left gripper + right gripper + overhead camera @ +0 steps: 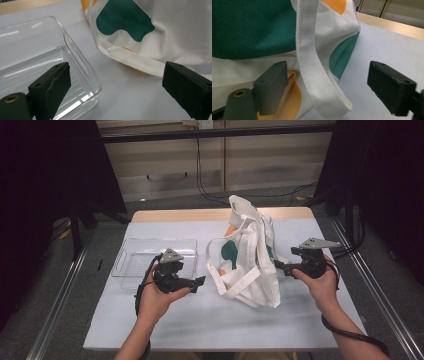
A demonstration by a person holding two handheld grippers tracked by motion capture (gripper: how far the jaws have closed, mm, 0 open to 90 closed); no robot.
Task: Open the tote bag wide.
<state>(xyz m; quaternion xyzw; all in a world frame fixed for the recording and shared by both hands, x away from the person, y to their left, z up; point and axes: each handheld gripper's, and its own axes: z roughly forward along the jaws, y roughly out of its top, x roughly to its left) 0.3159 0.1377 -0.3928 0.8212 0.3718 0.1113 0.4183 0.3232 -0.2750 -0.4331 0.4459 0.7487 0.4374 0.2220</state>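
Note:
A white cloth tote bag [248, 255] with green and orange patches lies slumped at the middle of the table, its straps loose. My right gripper [278, 265] is at the bag's right side. In the right gripper view a white strap [312, 62] hangs between the jaws of the right gripper [327, 72]; the jaws stand open and the pads do not press on it. My left gripper [200, 282] hovers left of the bag, between it and a clear plastic tray [135, 251]. The left gripper [116, 80] is open with nothing in it, and the bag [155, 27] lies just beyond its jaws.
The clear tray [82, 65] holds nothing I can see and sits on the left half of the pale grey table [200, 320]. A wooden strip edges the table's far side. Metal rails run along both sides of the table, and cables lie on the floor behind.

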